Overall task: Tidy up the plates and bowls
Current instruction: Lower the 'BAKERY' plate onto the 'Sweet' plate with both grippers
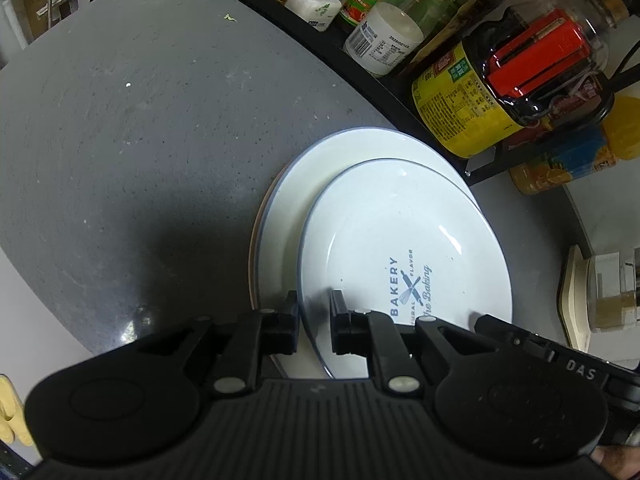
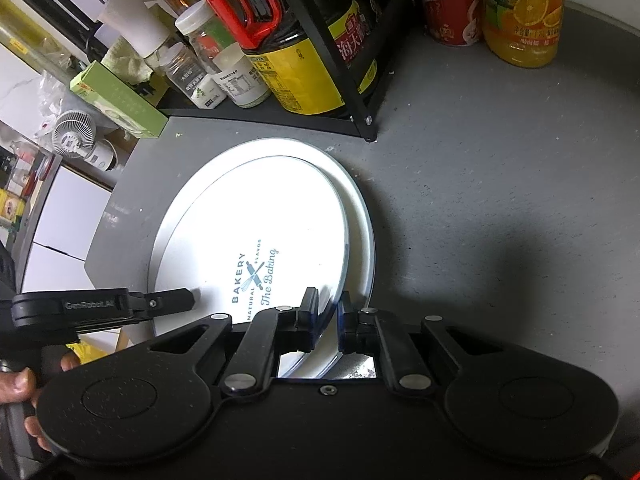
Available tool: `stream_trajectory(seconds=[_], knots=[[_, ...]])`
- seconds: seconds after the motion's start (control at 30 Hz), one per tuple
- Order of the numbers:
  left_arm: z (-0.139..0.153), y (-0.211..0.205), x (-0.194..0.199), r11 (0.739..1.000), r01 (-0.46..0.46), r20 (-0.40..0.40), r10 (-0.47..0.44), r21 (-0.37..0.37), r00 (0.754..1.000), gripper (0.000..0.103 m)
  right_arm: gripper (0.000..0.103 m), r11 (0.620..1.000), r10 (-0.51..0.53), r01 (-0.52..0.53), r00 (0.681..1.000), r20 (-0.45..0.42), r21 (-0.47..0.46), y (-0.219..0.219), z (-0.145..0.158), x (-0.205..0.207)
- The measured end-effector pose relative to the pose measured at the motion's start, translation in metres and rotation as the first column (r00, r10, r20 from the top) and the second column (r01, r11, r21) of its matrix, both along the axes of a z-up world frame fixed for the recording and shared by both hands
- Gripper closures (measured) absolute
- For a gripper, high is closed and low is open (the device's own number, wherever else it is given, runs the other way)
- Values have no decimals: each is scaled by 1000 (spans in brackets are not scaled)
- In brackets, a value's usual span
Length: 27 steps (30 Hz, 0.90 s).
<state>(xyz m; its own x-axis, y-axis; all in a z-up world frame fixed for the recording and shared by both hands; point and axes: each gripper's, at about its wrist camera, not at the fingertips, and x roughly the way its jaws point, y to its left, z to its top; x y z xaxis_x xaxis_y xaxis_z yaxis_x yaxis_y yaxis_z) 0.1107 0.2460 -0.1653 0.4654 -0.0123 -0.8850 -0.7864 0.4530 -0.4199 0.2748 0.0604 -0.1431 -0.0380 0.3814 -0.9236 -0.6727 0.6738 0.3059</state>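
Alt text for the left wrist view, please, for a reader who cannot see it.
The left gripper has its fingers either side of the near rim of a white plate printed "BAKERY", which lies on a larger plate on a grey counter. Behind stands a black rack of bottles and jars.

White top plate (image 1: 404, 240) with a thin blue rim line, blue "BAKERY" print with crossed whisk and rolling pin; white lower plate (image 1: 352, 152) beneath, blue-edged too, a pinkish-brown rim peeking under it; speckled grey bench (image 1: 140, 140); both hand-held grippers matte black, left (image 1: 314, 320) and right (image 2: 328, 318); black rack (image 2: 352, 92), yellow-labelled dark bottle (image 1: 500, 92) with red handle, orange juice bottle (image 2: 524, 12)
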Motion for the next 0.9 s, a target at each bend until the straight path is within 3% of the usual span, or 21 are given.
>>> stream_trajectory(seconds=[0.3, 0.53, 0.77, 0.9], knots=[[23, 10, -13, 997, -21, 12, 20, 77, 1000, 84, 95, 1000, -11, 11, 1000, -12, -4, 4, -5, 2], [14, 21, -13, 994, -38, -22, 40, 107, 999, 84, 94, 1000, -27, 27, 999, -40, -2, 7, -13, 5], [10, 25, -18, 994, -37, -1, 38, 100, 999, 83, 94, 999, -39, 38, 997, -63, -9, 8, -18, 8], [9, 25, -17, 994, -33, -4, 33, 101, 999, 83, 83, 999, -40, 40, 998, -50, 1, 6, -7, 7]])
